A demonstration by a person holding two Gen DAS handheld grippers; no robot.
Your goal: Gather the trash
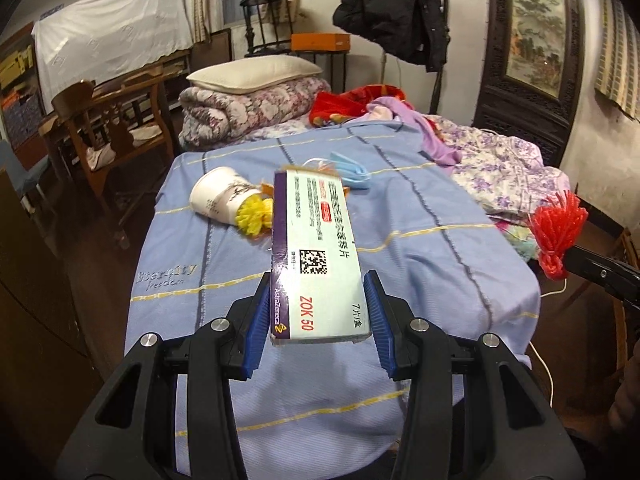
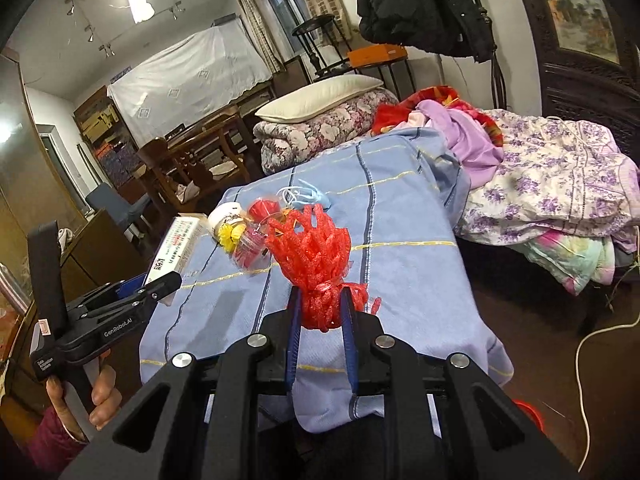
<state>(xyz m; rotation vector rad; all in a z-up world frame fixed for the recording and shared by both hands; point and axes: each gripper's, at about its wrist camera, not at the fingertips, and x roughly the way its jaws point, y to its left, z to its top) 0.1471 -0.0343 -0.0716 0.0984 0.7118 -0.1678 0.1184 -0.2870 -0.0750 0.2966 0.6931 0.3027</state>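
My left gripper [image 1: 318,304] is shut on a white and purple medicine box [image 1: 316,256], lifted above the blue bedspread [image 1: 420,248]; the same box [image 2: 176,252] shows at the left of the right wrist view. My right gripper [image 2: 320,308] is shut on a bunch of red foam netting [image 2: 312,252], which also appears at the right edge of the left wrist view as red netting [image 1: 558,228]. On the bedspread lie a tipped white paper cup [image 1: 218,196] with yellow netting [image 1: 252,218] in its mouth, a blue face mask [image 1: 352,170], and a clear plastic cup with red inside [image 2: 256,240].
A folded floral quilt [image 1: 240,112] with a pillow [image 1: 252,74] sits at the bed's far end. Heaped purple and floral clothes [image 1: 500,168] lie on the right. A wooden chair [image 1: 112,128] stands left of the bed. A white cable [image 2: 592,344] trails on the floor at right.
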